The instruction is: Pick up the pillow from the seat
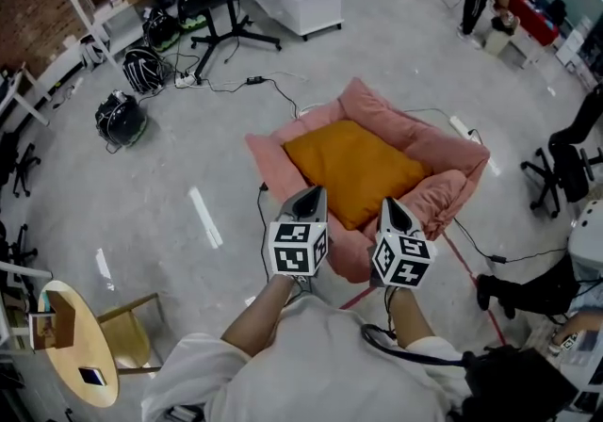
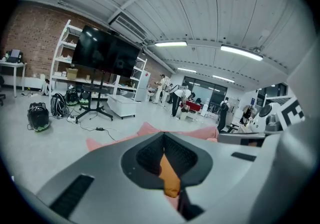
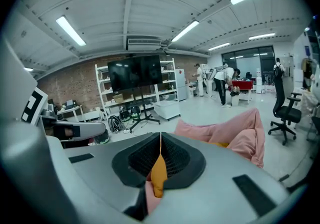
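- Pillow [image 1: 353, 170] of mustard-orange fabric, square and softly flat, lies in the hollow of the pink padded floor seat [image 1: 443, 142]. The seat's raised, rumpled walls [image 3: 235, 133] border it on the far and right sides.
- It sits turned like a diamond from the head view, one corner towards the person. Its surface looks smooth and slightly domed, so it would likely yield and bunch when pinched.
- Nothing touches it yet; the pickup has not begun.
- The left hand-held gripper [image 1: 316, 192] has its jaws pressed together on nothing. Its tips are over the seat's near wall, just short of the pillow's near edge.
- The right hand-held gripper [image 1: 388, 203] is likewise closed and empty, beside the left one.
- Both point forward and somewhat down, side by side, probably so each can take one side of the near corner.
- In each gripper view a sliver of orange [image 2: 170, 183] [image 3: 158, 175] shows below the meeting tips. That is the pillow beyond them, not cloth caught in the grip.
- The jaws would need to spread before any grasp.
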The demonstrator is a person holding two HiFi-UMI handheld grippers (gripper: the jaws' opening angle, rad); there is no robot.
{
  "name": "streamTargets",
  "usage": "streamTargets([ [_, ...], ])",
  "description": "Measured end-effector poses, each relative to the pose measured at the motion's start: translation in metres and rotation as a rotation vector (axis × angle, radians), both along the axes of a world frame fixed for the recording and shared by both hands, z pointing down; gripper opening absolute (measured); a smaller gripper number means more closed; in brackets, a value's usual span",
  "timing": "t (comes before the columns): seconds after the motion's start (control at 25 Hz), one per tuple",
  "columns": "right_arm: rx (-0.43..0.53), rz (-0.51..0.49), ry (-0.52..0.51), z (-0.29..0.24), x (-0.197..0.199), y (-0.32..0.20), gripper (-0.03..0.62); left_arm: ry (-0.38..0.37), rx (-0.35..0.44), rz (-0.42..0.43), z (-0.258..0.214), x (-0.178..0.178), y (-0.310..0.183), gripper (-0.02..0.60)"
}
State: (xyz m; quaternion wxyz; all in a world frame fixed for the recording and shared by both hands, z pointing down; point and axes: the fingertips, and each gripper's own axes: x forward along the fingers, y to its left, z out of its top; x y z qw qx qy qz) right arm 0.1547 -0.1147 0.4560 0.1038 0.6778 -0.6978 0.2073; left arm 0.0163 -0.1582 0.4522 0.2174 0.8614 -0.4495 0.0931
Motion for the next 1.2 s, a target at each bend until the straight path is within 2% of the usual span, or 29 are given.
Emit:
streamTargets([
  [0.32,-0.040,0.028,0.014,0.007,-0.009,-0.032,0.031,-0.001,-0.052,0.035,0.016,-0.005,-0.043,0.006],
  [0.44,-0.063,0.040,0.018,0.013,-0.004,-0.036,0.031,0.010,-0.066,0.046,0.022,0.003,-0.051,0.006],
  [0.6,-0.100,0.043,0.014,0.025,0.009,-0.040,0.031,0.060,-0.080,0.045,0.028,0.015,-0.056,0.006],
  [0.68,-0.114,0.037,0.005,0.032,0.016,-0.045,0.031,0.054,-0.095,0.047,0.035,0.022,-0.060,0.006],
  [1.0,-0.172,-0.044,0.007,0.044,0.048,-0.093,0.031,0.017,-0.125,0.005,0.050,0.039,-0.094,0.006],
  [1.2,-0.198,-0.120,0.029,0.046,0.070,-0.143,0.029,-0.027,-0.089,0.006,0.043,0.050,-0.141,0.006],
])
